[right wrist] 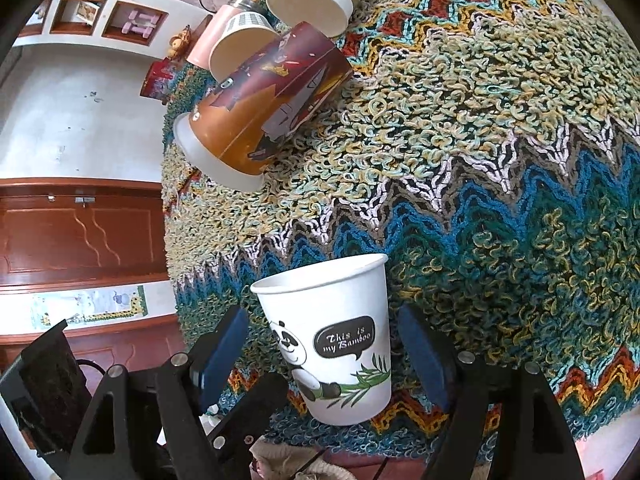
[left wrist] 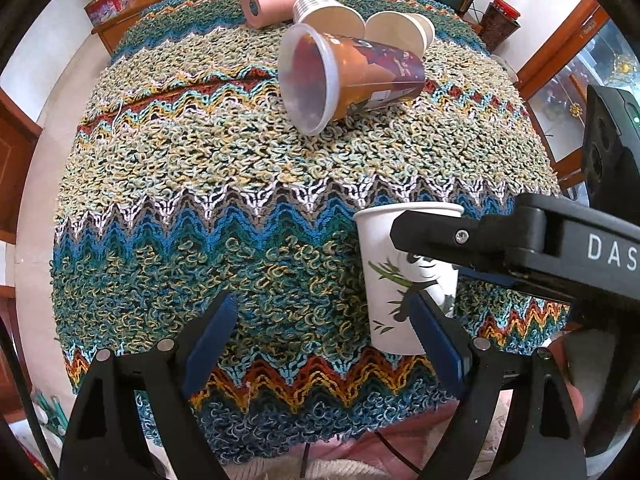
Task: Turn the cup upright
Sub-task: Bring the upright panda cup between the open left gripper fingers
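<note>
Right gripper (right wrist: 324,356) stands open around the white panda cup (right wrist: 340,344), low in the middle of its own view, one blue pad on each side and a clear gap between both pads and the paper wall. That cup already stands mouth-up on the knitted zigzag cloth (right wrist: 500,140), leaning slightly on the soft yarn. In the left wrist view the same cup (left wrist: 404,280) sits at lower right, with the right gripper's black finger crossing in front of its rim.

Left gripper (left wrist: 320,344) is also open and holds nothing; its right pad sits just beside the foot of the panda cup, though I cannot tell whether they touch.

Further back, upper middle of the left view, the orange printed cup (left wrist: 352,80) lies on its side, mouth turned toward the camera. Behind it lie two paper cups (left wrist: 364,24) and a pink paper roll (left wrist: 276,0), all tipped over as well. Judging by that, the panda cup is done and the others remain.

Risks from here, as I judge them:
- Pulling the open jaws away crookedly could clip the light cup and knock it over, since the loopy cloth gives it a poor footing
- The left pad near its base could nudge it
- A sideways cup may roll on the cloth when touched, and its thin wall could crush under a hard squeeze
</note>
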